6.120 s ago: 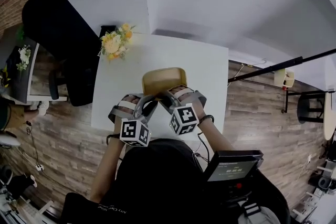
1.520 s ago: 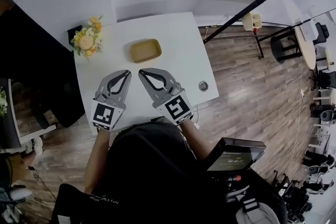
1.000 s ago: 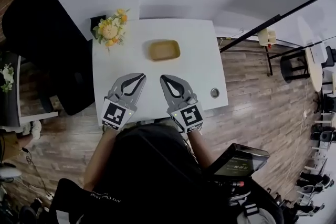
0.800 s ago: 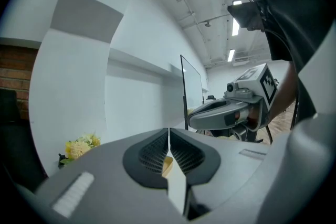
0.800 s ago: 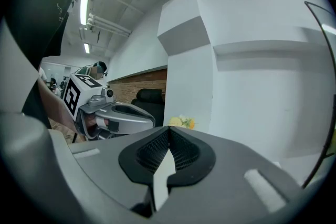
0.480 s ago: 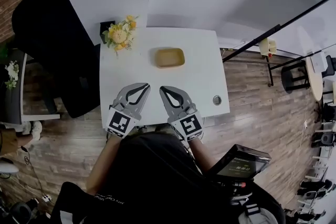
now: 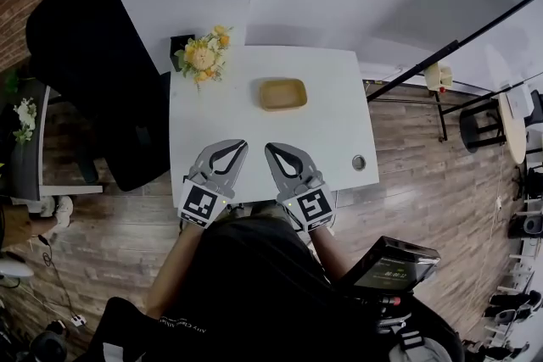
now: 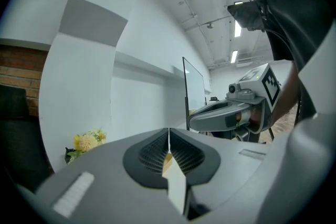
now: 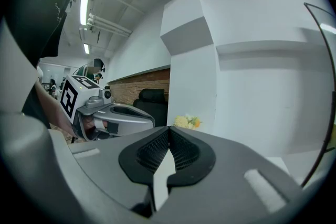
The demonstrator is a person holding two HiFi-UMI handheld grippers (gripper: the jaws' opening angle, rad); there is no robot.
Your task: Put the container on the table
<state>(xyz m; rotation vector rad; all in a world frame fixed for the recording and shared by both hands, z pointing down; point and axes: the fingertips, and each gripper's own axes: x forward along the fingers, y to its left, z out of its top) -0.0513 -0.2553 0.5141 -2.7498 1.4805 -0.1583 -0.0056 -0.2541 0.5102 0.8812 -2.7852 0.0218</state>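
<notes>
You have drawn both grippers back to the near edge of the table [image 7: 335,127]. Your left gripper [image 7: 243,145] is pressed together and empty, and your right gripper [image 7: 270,147] too. The container [image 7: 282,94] rests on the table, well apart from them.

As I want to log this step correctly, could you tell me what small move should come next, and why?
Probably none beyond drawing the left claw and right claw back a little. Both are shut, empty and apart from the container, which sits flat on the table, clear of its edges, so the task looks done.
</notes>
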